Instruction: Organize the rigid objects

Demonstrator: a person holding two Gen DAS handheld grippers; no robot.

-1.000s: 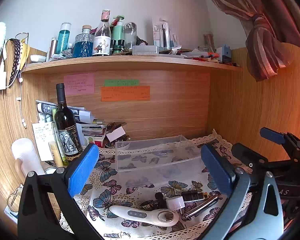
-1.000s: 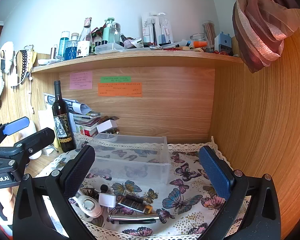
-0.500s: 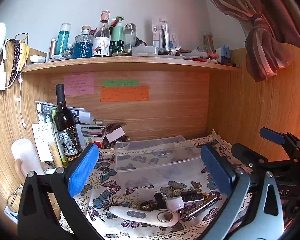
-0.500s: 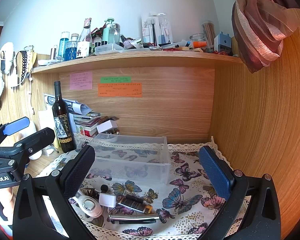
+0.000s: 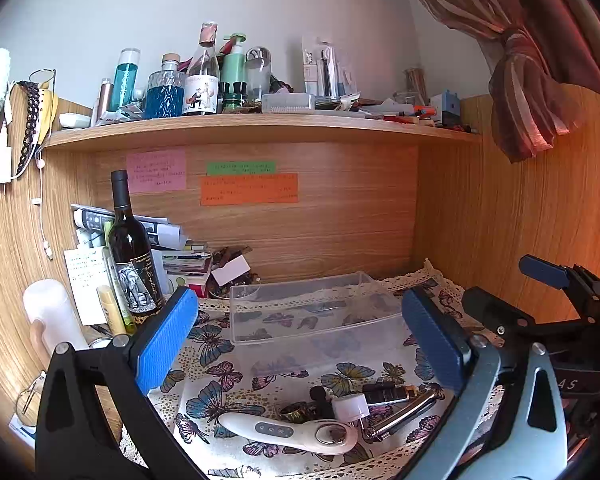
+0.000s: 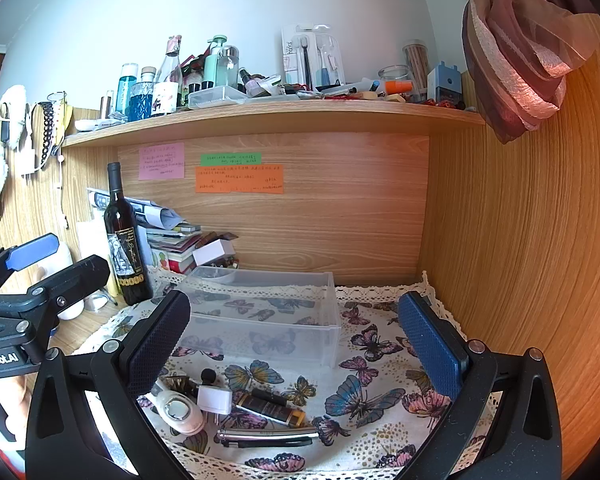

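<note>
On the butterfly cloth (image 6: pixel 364 396) small items lie before a clear bin (image 6: pixel 260 312); left gripper (image 5: pixel 300 340) and right gripper (image 6: pixel 296 344) hang spread, empty.

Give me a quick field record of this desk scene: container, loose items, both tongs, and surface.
container: clear plastic bin, looks empty, on the cloth
loose items: white handheld device, white plug adapter, dark tube, metal pen, clustered in front of the bin
left tongs: open, holding nothing
right tongs: open, holding nothing
surface: butterfly-print cloth
nearby: wine bottle, upright, left of the bin
</note>
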